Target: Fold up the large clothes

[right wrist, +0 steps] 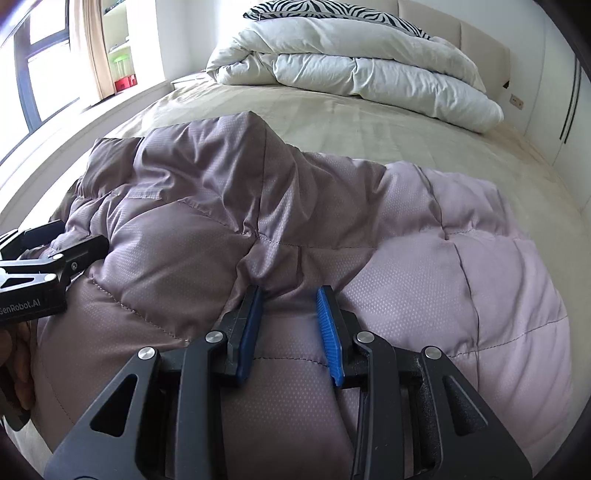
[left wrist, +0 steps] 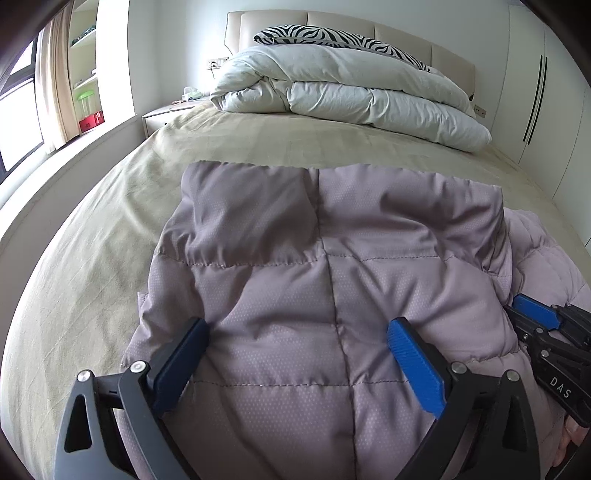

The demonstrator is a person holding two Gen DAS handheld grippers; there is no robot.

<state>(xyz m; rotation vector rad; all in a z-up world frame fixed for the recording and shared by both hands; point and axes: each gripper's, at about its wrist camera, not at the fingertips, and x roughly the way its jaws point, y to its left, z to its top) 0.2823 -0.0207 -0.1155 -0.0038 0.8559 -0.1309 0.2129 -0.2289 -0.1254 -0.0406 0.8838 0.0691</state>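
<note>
Left wrist view: the mauve quilted jacket is spread on the beige bed, with the left gripper splayed wide over it. The right gripper is held partly apart, a padded ridge bulging between its fingers.

Jacket on bed near side; duvet behind jacket, pillow atop duvet, nightstand left of duvet.

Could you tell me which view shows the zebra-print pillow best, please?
The left wrist view: the zebra-print pillow lies whole atop the white duvet. The right wrist view crops its top at the frame edge.
</note>
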